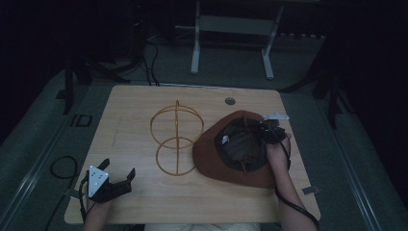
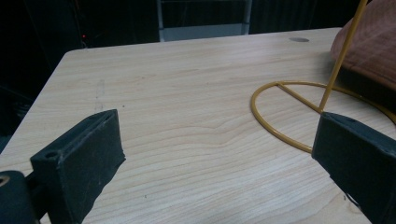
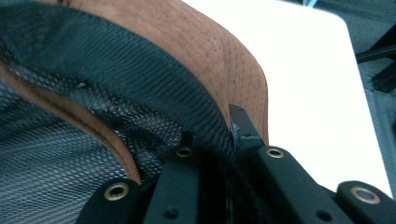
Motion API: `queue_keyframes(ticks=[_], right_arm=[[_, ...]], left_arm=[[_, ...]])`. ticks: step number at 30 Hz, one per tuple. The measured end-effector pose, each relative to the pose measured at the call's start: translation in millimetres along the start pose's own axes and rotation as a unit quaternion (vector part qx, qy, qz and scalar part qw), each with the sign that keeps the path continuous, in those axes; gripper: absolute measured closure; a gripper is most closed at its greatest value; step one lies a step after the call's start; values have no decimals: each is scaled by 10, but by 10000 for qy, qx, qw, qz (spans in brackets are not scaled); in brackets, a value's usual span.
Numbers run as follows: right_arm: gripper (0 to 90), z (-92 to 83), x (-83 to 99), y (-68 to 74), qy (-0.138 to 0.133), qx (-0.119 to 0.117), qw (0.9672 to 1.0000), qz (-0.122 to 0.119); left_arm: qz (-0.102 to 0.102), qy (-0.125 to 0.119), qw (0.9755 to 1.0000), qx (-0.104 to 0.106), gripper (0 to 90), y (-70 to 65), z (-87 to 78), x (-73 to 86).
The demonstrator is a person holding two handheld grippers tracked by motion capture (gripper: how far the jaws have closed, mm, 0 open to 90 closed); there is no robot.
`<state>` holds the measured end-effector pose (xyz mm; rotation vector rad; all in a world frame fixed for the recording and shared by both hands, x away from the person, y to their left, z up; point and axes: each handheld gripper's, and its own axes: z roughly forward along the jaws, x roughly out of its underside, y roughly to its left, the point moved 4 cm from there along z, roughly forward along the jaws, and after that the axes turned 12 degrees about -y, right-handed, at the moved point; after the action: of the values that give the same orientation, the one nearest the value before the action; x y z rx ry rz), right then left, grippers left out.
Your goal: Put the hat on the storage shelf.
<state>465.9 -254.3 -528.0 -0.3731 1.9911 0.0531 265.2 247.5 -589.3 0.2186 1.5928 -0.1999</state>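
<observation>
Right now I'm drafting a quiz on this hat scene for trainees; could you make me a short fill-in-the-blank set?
1. The right gripper is shut on the brim of the brown ____.
2. The left gripper rests on the table with its jaws ____.
3. The wire stand is coloured ____.
4. The hat lies with its dark lining facing ____.

Missing words: hat; open; yellow; up

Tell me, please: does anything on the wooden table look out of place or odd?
Yes. The brown brimmed hat lies upside down, its dark lining facing up, beside the yellow wire stand. The right gripper pinches its rim.
</observation>
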Motion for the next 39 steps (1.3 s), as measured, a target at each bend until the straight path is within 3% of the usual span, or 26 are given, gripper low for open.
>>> queue_keyframes(ticks=[7,10,12,14,17,19,22,26,28,33,39], right_arm=[[840,-287,-243,-92,-433,-83,9987,245],[839,-417,-340,-132,-597,-62,9978,293],[839,-499,-396,-166,-699,-79,9969,355],[839,-573,-439,-193,-769,-56,9965,316],[839,-658,-481,-248,-858,-70,9956,379],[839,-702,-501,-284,-901,-68,9950,434],[839,-755,-527,-307,-954,-77,9943,471],[839,-802,-567,-311,-998,-72,9939,469],[839,-819,-589,-310,-1019,-69,9937,464],[838,-869,-614,-285,-1075,-109,9932,431],[839,-912,-628,-273,-1132,-171,9921,505]], left_arm=[[102,-18,9999,-2,24,-10,-16,-27],[-72,-3,10000,67,24,-31,-32,-69],[-331,-26,9992,228,24,-58,-45,-116],[-356,-64,9988,328,24,-107,-64,-181],[-370,11,9983,452,24,-183,-108,-335],[-431,-17,9971,633,24,-228,-150,-456],[-411,-105,9965,719,24,-290,-209,-647],[-176,-186,9969,744,29,-384,-256,-908],[-89,-247,9960,854,30,-447,-257,-1039],[-18,-285,9923,1208,30,-617,-158,-1311],[46,-353,9893,1417,43,-791,42,-1537]])
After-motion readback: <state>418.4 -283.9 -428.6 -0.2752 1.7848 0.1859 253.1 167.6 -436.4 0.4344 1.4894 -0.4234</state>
